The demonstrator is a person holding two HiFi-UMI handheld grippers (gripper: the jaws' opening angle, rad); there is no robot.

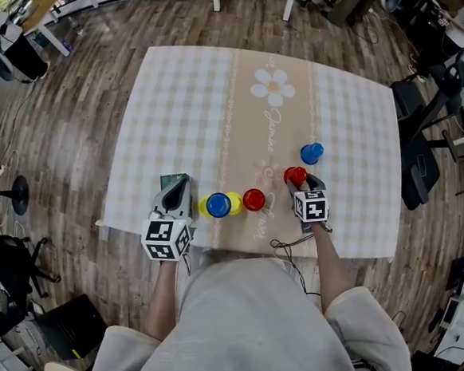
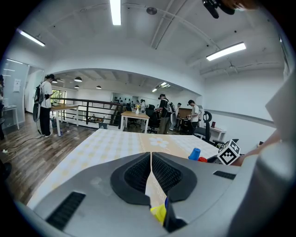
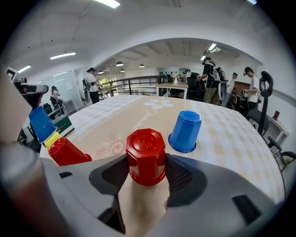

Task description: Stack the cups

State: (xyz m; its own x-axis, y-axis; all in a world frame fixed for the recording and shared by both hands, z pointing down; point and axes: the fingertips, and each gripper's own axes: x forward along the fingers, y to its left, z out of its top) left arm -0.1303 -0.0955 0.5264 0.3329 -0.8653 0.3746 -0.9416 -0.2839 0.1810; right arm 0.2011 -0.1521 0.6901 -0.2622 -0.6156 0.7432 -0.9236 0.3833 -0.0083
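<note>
While my right gripper (image 3: 147, 172) clamped the upturned red cup (image 3: 146, 148), a blue cup (image 3: 185, 132) stood just beyond it, a second red cup (image 3: 67, 152) and a blue-over-yellow stack (image 3: 42, 126) left of it; my left gripper (image 2: 151, 173) sat closed, empty.

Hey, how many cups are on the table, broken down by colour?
Red cups: 2
Blue cups: 2
Yellow cup: 1
Total: 5
</note>
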